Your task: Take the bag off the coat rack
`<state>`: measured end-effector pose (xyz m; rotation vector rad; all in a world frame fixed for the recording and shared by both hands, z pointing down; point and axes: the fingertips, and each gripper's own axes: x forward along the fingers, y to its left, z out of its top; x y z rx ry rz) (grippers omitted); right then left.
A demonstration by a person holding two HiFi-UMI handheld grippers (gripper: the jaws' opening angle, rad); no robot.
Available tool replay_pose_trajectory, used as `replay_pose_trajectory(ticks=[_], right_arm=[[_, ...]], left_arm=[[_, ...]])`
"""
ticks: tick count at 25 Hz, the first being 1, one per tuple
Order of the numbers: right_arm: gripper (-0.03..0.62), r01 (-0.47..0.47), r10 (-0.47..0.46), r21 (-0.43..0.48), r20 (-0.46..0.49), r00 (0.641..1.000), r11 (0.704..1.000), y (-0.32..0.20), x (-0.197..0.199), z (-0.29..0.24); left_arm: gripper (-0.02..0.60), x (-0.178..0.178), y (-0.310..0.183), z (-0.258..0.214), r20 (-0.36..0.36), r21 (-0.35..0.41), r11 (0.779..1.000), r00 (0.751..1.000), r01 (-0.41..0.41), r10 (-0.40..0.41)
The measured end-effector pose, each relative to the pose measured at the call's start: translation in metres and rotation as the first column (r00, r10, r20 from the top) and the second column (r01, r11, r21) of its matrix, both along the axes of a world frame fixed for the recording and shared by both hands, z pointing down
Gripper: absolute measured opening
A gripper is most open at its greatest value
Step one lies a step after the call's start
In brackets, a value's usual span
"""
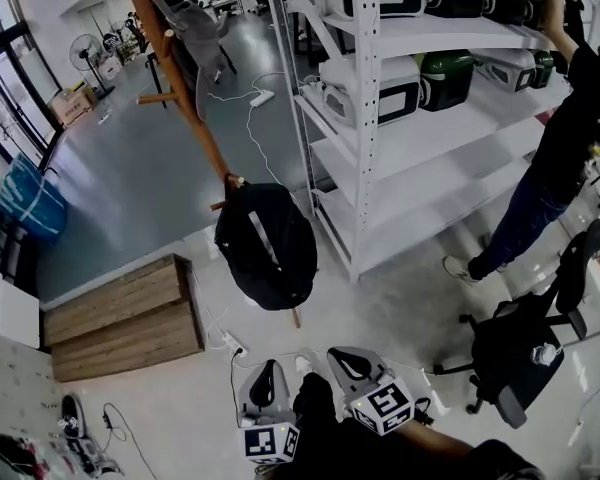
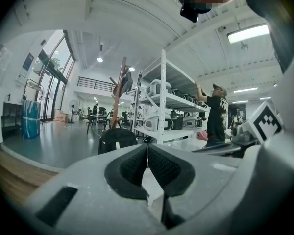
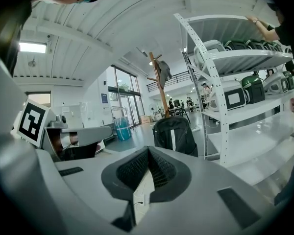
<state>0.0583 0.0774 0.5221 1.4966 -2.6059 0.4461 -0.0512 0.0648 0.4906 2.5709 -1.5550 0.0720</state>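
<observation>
A black backpack (image 1: 266,244) with a pale stripe hangs low on a leaning wooden coat rack (image 1: 185,98). A grey garment (image 1: 194,26) hangs near the rack's top. My left gripper (image 1: 265,380) and right gripper (image 1: 351,364) sit at the bottom of the head view, well short of the bag, both shut and holding nothing. In the left gripper view the closed jaws (image 2: 147,148) point at the backpack (image 2: 116,140) and the rack (image 2: 120,94). The right gripper view shows its closed jaws (image 3: 148,152) below the backpack (image 3: 175,134) and the rack (image 3: 159,89).
A white metal shelf unit (image 1: 380,158) loaded with appliances stands right of the rack. A person (image 1: 570,138) reaches up to it. A black office chair (image 1: 525,343) is at the right, a wooden platform (image 1: 125,318) at the left, and cables and a power strip (image 1: 261,97) lie on the floor.
</observation>
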Motion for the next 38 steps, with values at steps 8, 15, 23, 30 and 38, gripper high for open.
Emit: replay_pose_trajectory(ticks=[8,15,23,30,38], right_arm=[[0.009,-0.008,0.008,0.010,-0.020,1.000,1.000,-0.068,-0.010,-0.003],[0.009,-0.012,0.011,-0.021,-0.041,0.999,1.000,-0.129,-0.018,0.001],[0.009,-0.044,0.042,-0.038,-0.054,0.998,0.998,-0.196,-0.040,0.004],[0.009,-0.074,0.070,-0.048,-0.075,0.995,0.996,-0.241,-0.057,0.004],[0.009,-0.064,0.059,-0.043,-0.097,0.994,0.997,-0.271,-0.062,-0.003]], left_arm=[[0.017,-0.011,-0.071,-0.001,-0.018,-0.004,1.000,1.000,0.000,0.000],[0.017,-0.021,-0.138,-0.002,-0.023,-0.021,1.000,1.000,-0.016,0.016],[0.017,-0.043,-0.208,0.001,-0.034,-0.033,0.998,0.998,-0.047,0.046],[0.017,-0.064,-0.256,0.004,-0.027,-0.030,0.997,0.997,-0.072,0.071],[0.017,-0.077,-0.274,0.007,-0.034,-0.047,0.997,0.998,-0.060,0.059]])
